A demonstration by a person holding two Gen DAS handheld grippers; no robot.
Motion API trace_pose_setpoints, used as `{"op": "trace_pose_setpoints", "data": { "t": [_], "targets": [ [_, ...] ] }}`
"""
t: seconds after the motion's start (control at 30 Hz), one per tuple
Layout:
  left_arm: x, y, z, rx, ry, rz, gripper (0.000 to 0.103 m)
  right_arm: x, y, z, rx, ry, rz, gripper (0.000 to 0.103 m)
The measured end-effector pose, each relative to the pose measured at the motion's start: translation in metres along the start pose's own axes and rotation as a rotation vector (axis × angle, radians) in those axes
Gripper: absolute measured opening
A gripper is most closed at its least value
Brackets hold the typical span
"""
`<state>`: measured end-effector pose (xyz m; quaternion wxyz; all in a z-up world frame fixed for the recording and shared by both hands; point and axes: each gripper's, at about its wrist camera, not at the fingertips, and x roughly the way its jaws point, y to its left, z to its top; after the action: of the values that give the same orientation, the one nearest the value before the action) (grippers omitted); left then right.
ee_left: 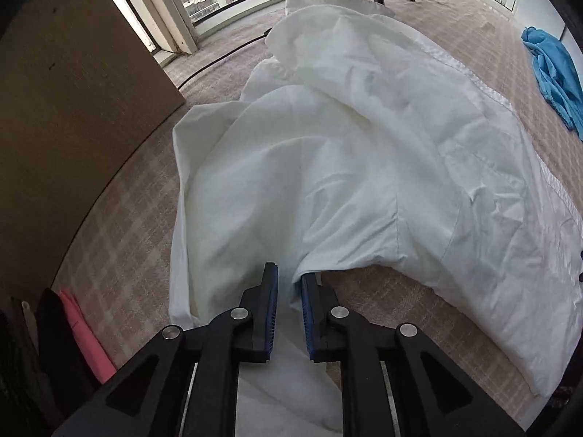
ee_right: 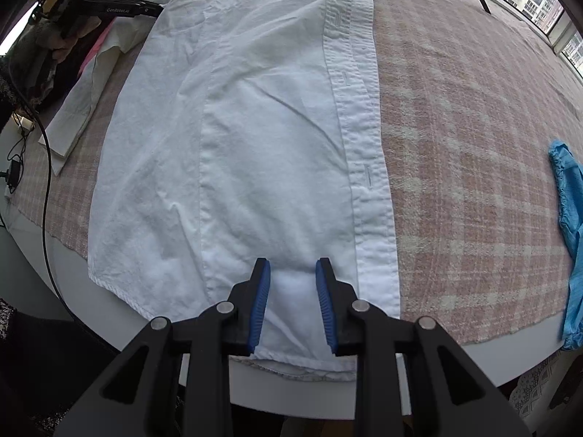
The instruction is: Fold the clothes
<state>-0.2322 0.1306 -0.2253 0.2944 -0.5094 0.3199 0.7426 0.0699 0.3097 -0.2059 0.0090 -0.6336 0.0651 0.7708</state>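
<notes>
— where's your left gripper (ee_left: 289, 284)?
— nearly closed, pinching the white shirt (ee_left: 328, 167) on the plaid cloth (ee_left: 120, 247).
— your right gripper (ee_right: 292, 273)?
— parted wider, straddling the shirt's hem, not clamped.

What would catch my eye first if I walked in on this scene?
A big white shirt is spread over a pink checked cloth, buttonhole strip running lengthwise. Two black grippers with blue pads frame its edges, the left gripper and the right gripper. A blue garment lies off to the right.
</notes>
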Motion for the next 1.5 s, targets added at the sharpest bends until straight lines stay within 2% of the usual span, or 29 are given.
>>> {"op": "trace_pose_setpoints", "data": {
  "t": [0.07, 0.17, 0.27, 0.3, 0.47, 0.53, 0.63, 0.7, 0.77, 0.83, 0.9, 1.03, 1.17, 1.23, 1.33, 1.4, 1.43, 1.5],
  "targets": [
    [-0.008, -0.010, -0.006, 0.076, 0.008, 0.039, 0.022, -0.004, 0.001, -0.001, 0.005, 0.003, 0.002, 0.026],
    [-0.031, -0.013, -0.014, 0.065, -0.021, 0.045, 0.023, -0.015, -0.002, -0.004, 0.039, 0.012, 0.031, 0.026],
    [-0.064, -0.027, -0.015, 0.015, -0.111, -0.068, 0.022, -0.027, -0.005, -0.007, 0.073, 0.021, 0.060, 0.026],
    [-0.070, -0.038, -0.012, 0.011, -0.139, -0.130, 0.022, -0.034, -0.008, -0.006, 0.084, 0.014, 0.070, 0.026],
    [-0.075, -0.132, -0.001, 0.056, -0.177, -0.374, 0.022, -0.094, -0.047, 0.021, 0.134, -0.165, 0.114, 0.026],
    [-0.072, -0.170, 0.000, 0.081, -0.172, -0.417, 0.023, -0.105, -0.074, 0.053, 0.126, -0.230, 0.116, 0.026],
    [-0.052, -0.212, 0.000, 0.084, -0.103, -0.461, 0.023, -0.109, -0.104, 0.121, 0.076, -0.306, 0.111, 0.026],
    [-0.049, -0.228, -0.003, 0.072, -0.068, -0.461, 0.023, -0.102, -0.124, 0.164, 0.036, -0.329, 0.135, 0.028],
    [-0.056, -0.236, -0.003, 0.044, -0.071, -0.450, 0.024, -0.077, -0.140, 0.209, 0.001, -0.337, 0.152, 0.035],
    [-0.053, -0.238, -0.001, -0.009, -0.059, -0.435, 0.030, -0.057, -0.148, 0.250, -0.033, -0.348, 0.155, 0.035],
    [-0.050, -0.240, 0.001, -0.062, -0.047, -0.420, 0.032, -0.042, -0.151, 0.287, -0.063, -0.349, 0.175, 0.035],
    [-0.043, -0.244, 0.004, -0.167, -0.023, -0.389, 0.031, -0.010, -0.138, 0.349, -0.157, -0.334, 0.189, 0.035],
    [-0.037, -0.248, 0.008, -0.268, 0.000, -0.360, 0.033, 0.012, -0.112, 0.396, -0.230, -0.322, 0.179, 0.035],
    [-0.035, -0.246, 0.007, -0.299, 0.006, -0.367, 0.033, 0.017, -0.093, 0.415, -0.285, -0.336, 0.125, 0.035],
    [-0.035, -0.248, 0.009, -0.306, 0.020, -0.360, 0.033, 0.012, -0.067, 0.439, -0.409, -0.398, -0.037, 0.035],
    [-0.035, -0.249, 0.009, -0.300, 0.021, -0.356, 0.033, 0.006, -0.056, 0.454, -0.480, -0.412, -0.121, 0.049],
    [-0.035, -0.250, 0.009, -0.300, 0.020, -0.358, 0.034, 0.004, -0.054, 0.463, -0.501, -0.393, -0.124, 0.059],
    [-0.034, -0.249, 0.008, -0.314, 0.016, -0.371, 0.034, 0.004, -0.057, 0.482, -0.486, -0.312, -0.074, 0.060]
  ]
}}
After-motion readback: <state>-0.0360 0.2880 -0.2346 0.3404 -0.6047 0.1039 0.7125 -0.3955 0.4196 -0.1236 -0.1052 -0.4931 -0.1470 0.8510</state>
